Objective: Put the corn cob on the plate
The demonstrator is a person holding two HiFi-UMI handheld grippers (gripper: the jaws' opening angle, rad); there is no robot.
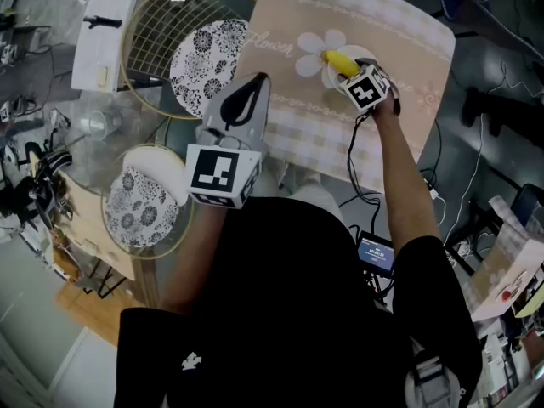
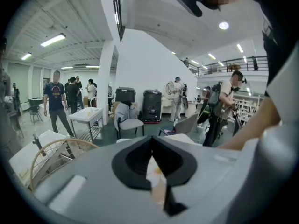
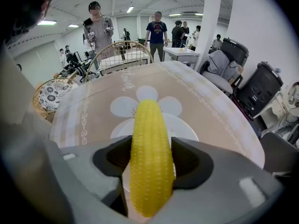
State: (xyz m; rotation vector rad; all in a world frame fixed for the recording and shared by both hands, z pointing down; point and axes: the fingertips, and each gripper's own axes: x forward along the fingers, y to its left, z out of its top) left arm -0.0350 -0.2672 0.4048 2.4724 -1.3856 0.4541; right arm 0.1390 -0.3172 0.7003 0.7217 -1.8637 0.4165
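You are in a large open indoor hall, probably a lab or shared workspace rather than a home. A white pillar (image 2: 106, 83), strip ceiling lights (image 2: 53, 40), a railed mezzanine (image 2: 231, 63), standing people (image 2: 57, 101), white tables (image 2: 86, 115) and an office chair (image 2: 127, 121) show it.

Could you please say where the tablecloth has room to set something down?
Bare: the tablecloth beyond the white plate, and its near half beside the left gripper. Crowded at the plate, under the right gripper and corn cob.

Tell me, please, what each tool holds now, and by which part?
The right tool holds the corn cob around its middle, its narrow end pointing forward. The left tool holds nothing.
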